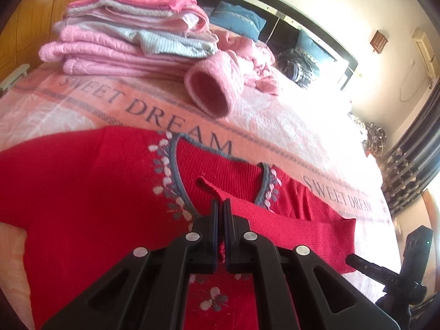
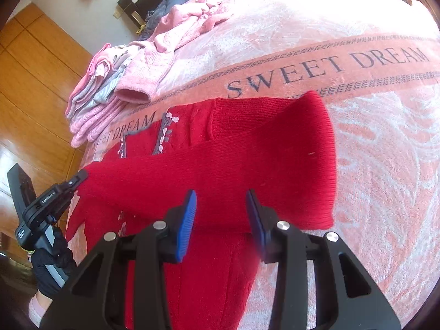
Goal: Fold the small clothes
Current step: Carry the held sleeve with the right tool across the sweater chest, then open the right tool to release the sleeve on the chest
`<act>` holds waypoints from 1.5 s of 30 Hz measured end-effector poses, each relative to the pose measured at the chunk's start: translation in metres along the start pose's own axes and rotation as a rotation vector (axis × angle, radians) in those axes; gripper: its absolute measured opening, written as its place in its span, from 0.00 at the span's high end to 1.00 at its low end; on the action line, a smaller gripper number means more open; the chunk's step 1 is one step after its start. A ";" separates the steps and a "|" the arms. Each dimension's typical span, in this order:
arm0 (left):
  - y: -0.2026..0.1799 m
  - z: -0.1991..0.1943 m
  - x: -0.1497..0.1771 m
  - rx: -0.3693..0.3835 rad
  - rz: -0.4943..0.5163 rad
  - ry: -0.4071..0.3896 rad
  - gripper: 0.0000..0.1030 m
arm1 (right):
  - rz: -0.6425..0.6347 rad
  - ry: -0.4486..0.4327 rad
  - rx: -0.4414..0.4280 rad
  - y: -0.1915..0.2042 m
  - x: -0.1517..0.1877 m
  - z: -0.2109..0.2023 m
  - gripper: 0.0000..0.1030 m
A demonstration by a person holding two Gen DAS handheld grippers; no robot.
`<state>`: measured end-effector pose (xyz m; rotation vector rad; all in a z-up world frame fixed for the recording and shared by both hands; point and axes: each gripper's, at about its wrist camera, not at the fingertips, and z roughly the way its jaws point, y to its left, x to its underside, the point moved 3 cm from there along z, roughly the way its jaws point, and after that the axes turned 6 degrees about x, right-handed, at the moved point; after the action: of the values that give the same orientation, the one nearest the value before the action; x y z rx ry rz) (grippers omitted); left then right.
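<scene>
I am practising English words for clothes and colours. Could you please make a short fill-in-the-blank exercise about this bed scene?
1. The sweater being folded is ____ in colour.
2. The left gripper is ____ on the sweater's sleeve.
3. The right gripper has its jaws ____.
4. The blanket carries the words "SWEET ____".

Missing words: red; shut; open; DREAM

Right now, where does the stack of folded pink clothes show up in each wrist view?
Left wrist: the stack of folded pink clothes sits upper left, beyond the red sweater.
Right wrist: the stack lies at left centre, near the bed's edge, above the left gripper.
Shared landmark: the SWEET DREAM lettering on the blanket, running beside the stack.
</scene>
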<state>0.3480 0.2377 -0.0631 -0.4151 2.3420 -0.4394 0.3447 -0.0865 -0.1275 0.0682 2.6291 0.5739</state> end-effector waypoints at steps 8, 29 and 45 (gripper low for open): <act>0.080 -0.015 -0.020 -0.129 -0.033 -0.022 0.97 | 0.039 0.016 -0.027 -0.002 -0.007 0.013 0.62; 0.068 0.003 -0.009 -0.075 0.010 0.058 0.69 | -0.004 0.010 0.026 0.029 -0.024 0.029 0.49; 0.106 -0.015 0.009 -0.076 -0.082 0.130 0.66 | -0.067 0.049 -0.013 0.050 0.004 0.028 0.45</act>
<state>0.3131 0.3312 -0.1021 -0.5349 2.4800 -0.4291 0.3512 -0.0297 -0.1314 -0.0378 2.6630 0.5770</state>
